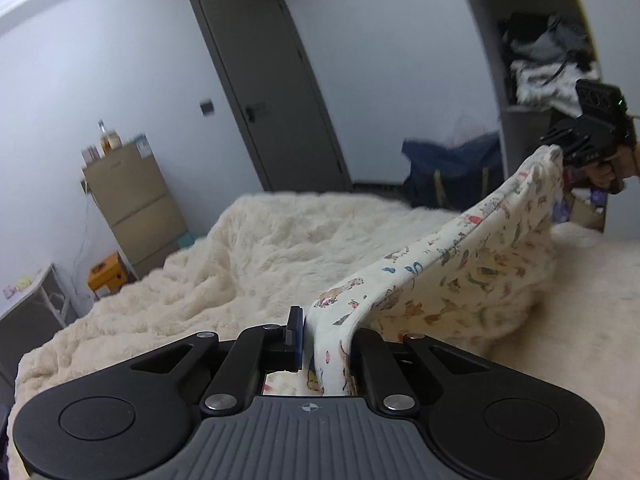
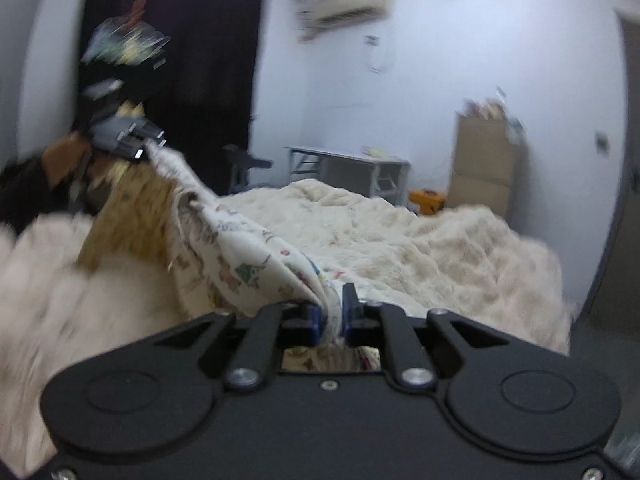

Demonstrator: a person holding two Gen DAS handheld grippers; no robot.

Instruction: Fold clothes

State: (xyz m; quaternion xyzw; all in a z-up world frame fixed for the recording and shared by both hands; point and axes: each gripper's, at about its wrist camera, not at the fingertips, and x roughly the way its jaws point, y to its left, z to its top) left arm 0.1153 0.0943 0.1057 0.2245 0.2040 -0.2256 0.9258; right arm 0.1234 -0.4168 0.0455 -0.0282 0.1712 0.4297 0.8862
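The cloth (image 1: 460, 272) stretches sideways between both claws, left claw (image 1: 326, 340) and right claw (image 2: 332, 320) each pinching one end

I see my left gripper (image 1: 326, 338) clamping the printed cloth (image 1: 472, 264), stretched above the bed (image 1: 248, 248) to the right gripper (image 1: 560, 152).
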